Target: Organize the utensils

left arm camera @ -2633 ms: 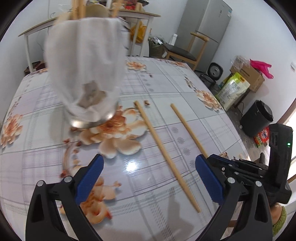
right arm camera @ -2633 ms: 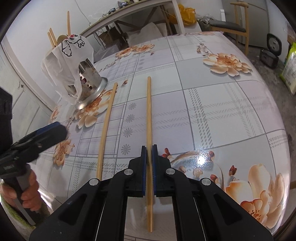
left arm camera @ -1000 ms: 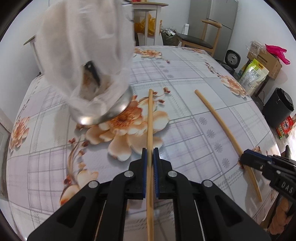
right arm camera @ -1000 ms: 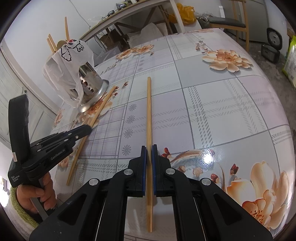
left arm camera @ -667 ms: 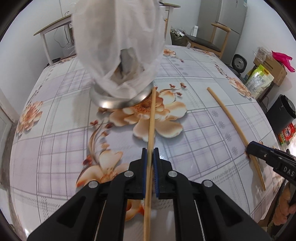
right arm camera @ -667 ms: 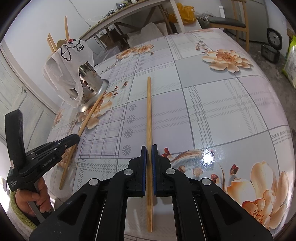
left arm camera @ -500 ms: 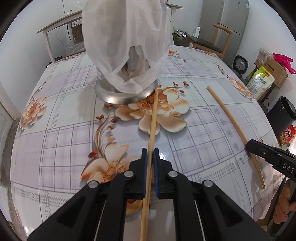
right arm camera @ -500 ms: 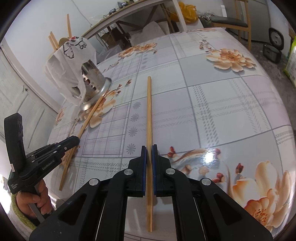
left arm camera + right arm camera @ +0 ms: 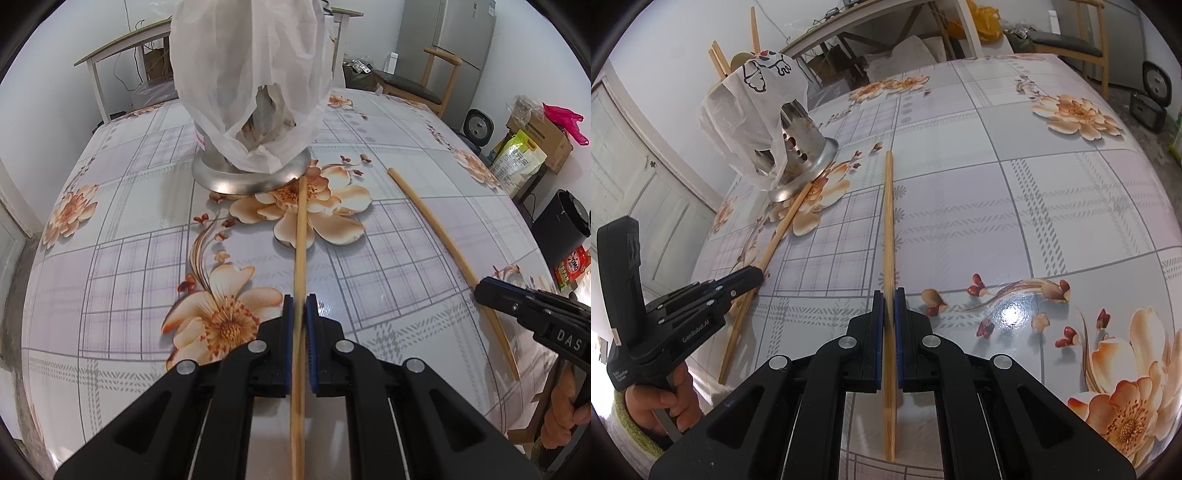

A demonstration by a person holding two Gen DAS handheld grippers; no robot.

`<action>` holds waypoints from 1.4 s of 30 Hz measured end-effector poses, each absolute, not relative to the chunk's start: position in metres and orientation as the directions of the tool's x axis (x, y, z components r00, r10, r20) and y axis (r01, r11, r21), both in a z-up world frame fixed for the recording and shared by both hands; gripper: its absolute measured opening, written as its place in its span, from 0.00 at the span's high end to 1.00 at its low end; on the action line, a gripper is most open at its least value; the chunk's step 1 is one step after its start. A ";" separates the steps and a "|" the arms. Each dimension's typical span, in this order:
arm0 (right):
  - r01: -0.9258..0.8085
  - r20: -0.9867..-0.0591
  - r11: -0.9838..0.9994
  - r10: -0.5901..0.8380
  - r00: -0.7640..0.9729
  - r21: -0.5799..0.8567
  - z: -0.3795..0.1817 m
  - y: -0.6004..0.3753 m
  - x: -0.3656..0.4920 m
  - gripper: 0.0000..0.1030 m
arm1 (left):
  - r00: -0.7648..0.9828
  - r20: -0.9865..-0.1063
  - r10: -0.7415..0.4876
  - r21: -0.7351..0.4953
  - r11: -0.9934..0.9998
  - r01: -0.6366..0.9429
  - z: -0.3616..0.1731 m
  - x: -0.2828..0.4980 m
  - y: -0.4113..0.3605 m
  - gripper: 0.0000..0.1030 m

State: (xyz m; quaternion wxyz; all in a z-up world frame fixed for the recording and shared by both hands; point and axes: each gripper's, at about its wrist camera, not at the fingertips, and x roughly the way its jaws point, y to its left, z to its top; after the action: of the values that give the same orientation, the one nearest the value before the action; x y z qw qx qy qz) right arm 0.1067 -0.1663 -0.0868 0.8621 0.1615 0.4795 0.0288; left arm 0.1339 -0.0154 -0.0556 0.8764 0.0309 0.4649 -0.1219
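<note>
Floral plaid-patterned glossy tablecloth covers the table. Left gripper is clamped on a long pale wooden chopstick, long axis running straight ahead, far tip touching the flared base of the perforated steel utensil holder, which is draped in a white plastic bag. Right gripper is clamped on a second wooden chopstick, pointing straight ahead, well apart from the holder

Bright, even room light; a glare spot on the tablecloth at four o'clock; fisheye bends the edges, corners black.
</note>
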 end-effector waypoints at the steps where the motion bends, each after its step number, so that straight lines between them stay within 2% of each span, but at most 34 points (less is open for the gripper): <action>1: 0.106 -0.817 0.946 0.205 0.538 0.307 -0.086 -0.167 0.106 0.96 | 0.538 -0.822 -0.185 -0.059 0.968 0.242 -0.056 0.132 -0.015 0.94; 26: 0.105 -0.813 0.943 0.213 0.542 0.317 -0.086 -0.170 0.104 0.96 | 0.546 -0.826 -0.140 -0.080 0.988 0.133 -0.055 0.117 0.016 0.94; 35: 0.106 -0.813 0.942 0.214 0.541 0.318 -0.085 -0.170 0.104 0.96 | 0.529 -0.829 -0.179 -0.171 0.983 0.065 -0.055 0.122 0.032 0.93; 42: 0.105 -0.814 0.942 0.214 0.540 0.318 -0.085 -0.169 0.104 0.96 | 0.474 -0.835 -0.279 -0.293 0.955 0.046 -0.055 0.125 0.044 0.92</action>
State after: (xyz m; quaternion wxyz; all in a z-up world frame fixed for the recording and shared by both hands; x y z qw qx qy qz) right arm 0.1037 -0.1690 -0.0851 0.8614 0.1671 0.4787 0.0316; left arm 0.1247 0.0441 -0.0552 0.8507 -0.1156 0.5038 -0.0958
